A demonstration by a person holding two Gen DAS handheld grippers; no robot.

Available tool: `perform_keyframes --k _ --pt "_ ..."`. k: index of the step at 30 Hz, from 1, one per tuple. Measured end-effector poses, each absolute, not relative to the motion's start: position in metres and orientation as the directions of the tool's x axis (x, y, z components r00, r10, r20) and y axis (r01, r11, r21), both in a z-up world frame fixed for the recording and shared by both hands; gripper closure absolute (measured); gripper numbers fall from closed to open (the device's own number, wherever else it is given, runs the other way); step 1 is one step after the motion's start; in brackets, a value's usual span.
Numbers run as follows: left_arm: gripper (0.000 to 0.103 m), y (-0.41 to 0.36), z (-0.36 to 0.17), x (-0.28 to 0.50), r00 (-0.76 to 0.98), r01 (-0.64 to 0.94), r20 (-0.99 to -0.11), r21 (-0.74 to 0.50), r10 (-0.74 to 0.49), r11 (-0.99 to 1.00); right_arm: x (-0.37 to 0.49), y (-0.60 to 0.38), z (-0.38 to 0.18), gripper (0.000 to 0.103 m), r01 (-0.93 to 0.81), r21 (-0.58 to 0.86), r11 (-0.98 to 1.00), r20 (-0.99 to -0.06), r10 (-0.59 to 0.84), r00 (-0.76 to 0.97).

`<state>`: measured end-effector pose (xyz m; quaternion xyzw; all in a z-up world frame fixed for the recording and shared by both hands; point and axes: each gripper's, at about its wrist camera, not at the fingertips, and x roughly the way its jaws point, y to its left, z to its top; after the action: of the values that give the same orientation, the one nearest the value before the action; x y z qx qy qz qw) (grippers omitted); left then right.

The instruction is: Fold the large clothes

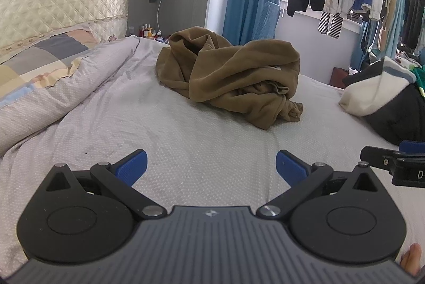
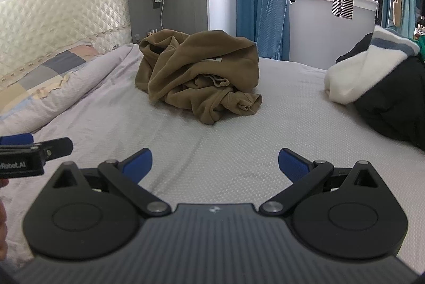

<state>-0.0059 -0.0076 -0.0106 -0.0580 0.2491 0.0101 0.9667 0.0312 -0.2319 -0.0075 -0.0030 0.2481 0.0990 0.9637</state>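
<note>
One crumpled brown garment (image 1: 228, 74) on bed (image 1: 186, 140).

Left black two-finger tongs with blue pads (image 1: 211, 164): jaws spread wide, nothing held, level above the bed. Right black two-finger tongs with blue pads (image 2: 215, 164): same state, jaws wide apart and holding nothing, just beside the left tongs.

Black-and-white fleece pile (image 1: 377, 95) runs off the right edge in both views; full extent not visible. Crumpled brown fleece garment (image 2: 199, 76) bunched on itself, sleeves and front not distinguishable. Small bottles (image 1: 147, 32) beside the bed too small to identify.
</note>
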Motion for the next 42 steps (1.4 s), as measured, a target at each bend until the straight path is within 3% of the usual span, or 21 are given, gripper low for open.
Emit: perform_keyframes --k 42 --pt "0.000 -0.021 -0.019 0.007 0.868 -0.039 -0.496 -0.084 -0.008 0.996 0.033 -0.244 -0.006 0.000 -0.170 0.052 0.984 -0.469 0.174 0.866"
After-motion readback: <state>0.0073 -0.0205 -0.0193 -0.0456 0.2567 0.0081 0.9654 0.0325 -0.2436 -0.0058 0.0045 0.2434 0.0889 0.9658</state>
